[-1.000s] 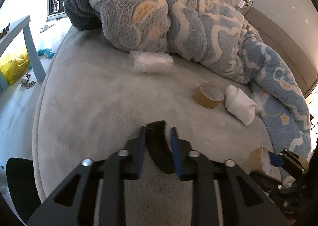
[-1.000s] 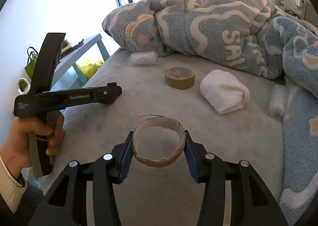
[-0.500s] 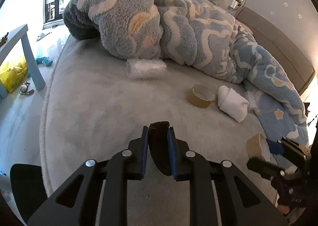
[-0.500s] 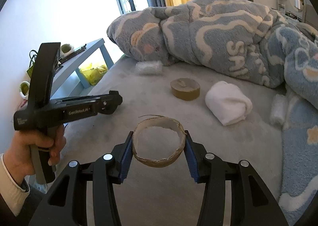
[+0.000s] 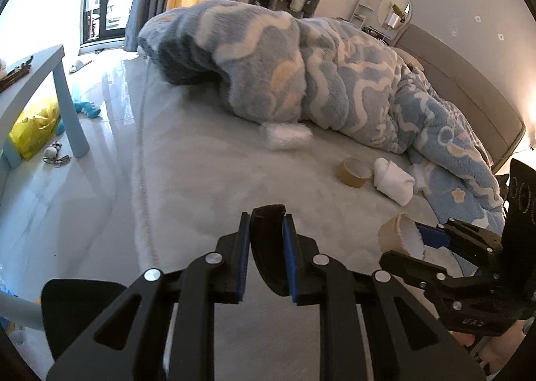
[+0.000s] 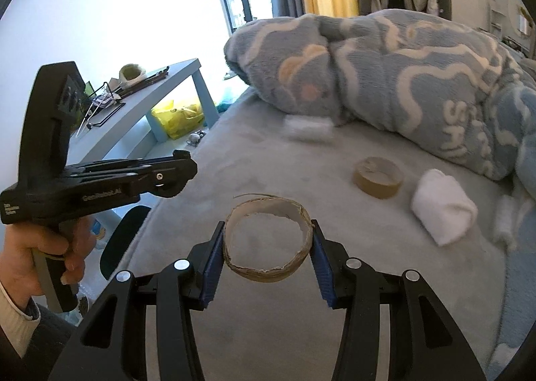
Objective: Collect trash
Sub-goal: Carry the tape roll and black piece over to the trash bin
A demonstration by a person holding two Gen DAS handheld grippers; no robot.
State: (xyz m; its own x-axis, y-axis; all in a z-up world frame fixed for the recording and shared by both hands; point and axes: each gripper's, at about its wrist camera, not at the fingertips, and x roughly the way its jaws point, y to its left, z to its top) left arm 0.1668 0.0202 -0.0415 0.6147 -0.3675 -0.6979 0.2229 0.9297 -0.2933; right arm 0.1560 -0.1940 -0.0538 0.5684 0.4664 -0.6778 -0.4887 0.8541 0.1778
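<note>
- 2 grippers are up over the grey bed point(image 5: 207, 180), each with something pinched in it.
- Left gripper point(image 5: 267, 248): jaws nearly together, clamped on a curved black strip point(image 5: 268, 247) that stands up between the blue pads – what it is, I can't tell.
- Right gripper point(image 6: 267, 248): jaws held wide by a cardboard ring point(image 6: 267, 240), gripped at its 2 sides, its frayed edge toward the camera and the opening showing bed through it.
- From the left view the same ring point(image 5: 400, 238) hangs at the right, above the bed's near edge, with the right gripper point(image 5: 432, 237) behind it.
- Lying loose on the bed: a brown tape roll point(image 6: 378, 177), flat; a rolled white cloth point(image 6: 444, 216) just beside it; a clear plastic wad point(image 6: 306, 128) touching the foot of the blue blanket point(image 6: 402, 72).
- Another pale scrap point(image 6: 506, 216) lies past the cloth, against the blanket – too blurred to name.
- Off the bed, a yellow bag point(image 5: 33, 126) sits under a pale blue table point(image 5: 67, 96) on the floor.
</note>
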